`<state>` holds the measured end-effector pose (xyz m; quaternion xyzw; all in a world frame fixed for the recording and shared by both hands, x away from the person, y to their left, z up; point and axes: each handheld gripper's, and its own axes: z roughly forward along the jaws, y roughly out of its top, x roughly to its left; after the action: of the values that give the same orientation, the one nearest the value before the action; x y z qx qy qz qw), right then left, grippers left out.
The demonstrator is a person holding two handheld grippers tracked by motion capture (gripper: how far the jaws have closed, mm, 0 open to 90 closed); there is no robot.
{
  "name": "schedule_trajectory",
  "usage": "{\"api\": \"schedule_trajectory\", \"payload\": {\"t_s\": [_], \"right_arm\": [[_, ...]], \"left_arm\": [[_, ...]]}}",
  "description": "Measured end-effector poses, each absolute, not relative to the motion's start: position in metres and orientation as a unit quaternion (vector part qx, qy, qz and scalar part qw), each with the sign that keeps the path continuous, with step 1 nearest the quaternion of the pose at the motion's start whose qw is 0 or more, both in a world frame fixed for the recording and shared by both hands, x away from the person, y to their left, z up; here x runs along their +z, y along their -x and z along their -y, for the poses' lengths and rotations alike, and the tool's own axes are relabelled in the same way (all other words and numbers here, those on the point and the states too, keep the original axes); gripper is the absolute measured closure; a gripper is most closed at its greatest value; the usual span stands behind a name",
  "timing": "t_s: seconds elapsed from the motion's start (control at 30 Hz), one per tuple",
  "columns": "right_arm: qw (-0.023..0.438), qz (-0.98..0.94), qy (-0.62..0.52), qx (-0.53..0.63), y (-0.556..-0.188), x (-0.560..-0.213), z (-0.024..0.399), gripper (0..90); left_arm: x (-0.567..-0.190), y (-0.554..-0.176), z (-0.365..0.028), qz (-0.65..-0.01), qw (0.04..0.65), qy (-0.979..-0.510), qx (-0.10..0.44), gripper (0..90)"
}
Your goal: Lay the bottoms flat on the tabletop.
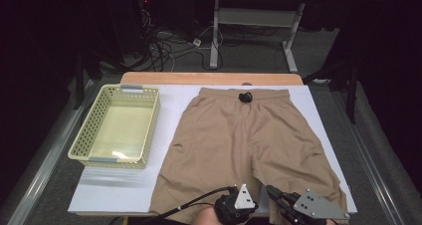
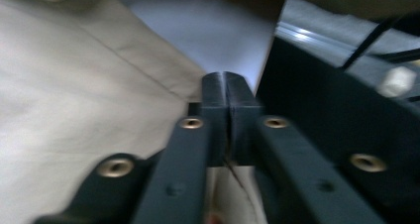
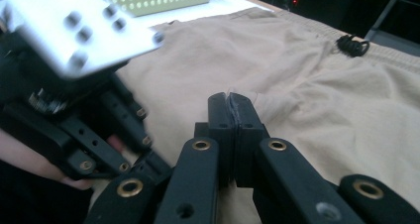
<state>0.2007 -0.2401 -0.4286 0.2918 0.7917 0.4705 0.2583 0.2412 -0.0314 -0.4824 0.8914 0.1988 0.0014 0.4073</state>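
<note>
Tan shorts (image 1: 249, 145) sprawl flat across the white table (image 1: 109, 190), waistband at the far edge, hems toward the person — the biggest thing out there. Left of them sits a pale green perforated basket (image 1: 117, 125), apart from the cloth.

Down at the near edge, both grippers work the hems. The right gripper (image 3: 233, 105) has its jaws pressed together with a sliver of tan fabric pinched between them. The left gripper (image 2: 228, 85) shows its jaws meeting too, a thin edge of cloth running down into the seam between them — it is clamped on the shorts at a hem corner.

A black drawstring knot (image 1: 244, 97) lies at the waistband. Beyond the table, dark floor and tangled cables (image 1: 164, 48). The left gripper view is blurred, and the high view cuts off both hands.
</note>
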Motion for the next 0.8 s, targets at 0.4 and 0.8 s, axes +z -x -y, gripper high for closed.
{"api": "schedule_trajectory", "payload": {"t_s": [0.4, 0.8], "right_arm": [[0.229, -0.831, -0.258, 0.437, -0.197, -0.446, 0.213, 89.8], [0.198, -0.878, -0.232, 0.369, -0.200, -0.482, 0.178, 89.8]], "left_arm": [[-0.445, -0.253, -0.096, -0.256, 0.466, -0.839, 0.115, 43.6], [-0.473, -0.262, -0.174, -0.359, 0.458, -0.804, 0.125, 41.0]]}}
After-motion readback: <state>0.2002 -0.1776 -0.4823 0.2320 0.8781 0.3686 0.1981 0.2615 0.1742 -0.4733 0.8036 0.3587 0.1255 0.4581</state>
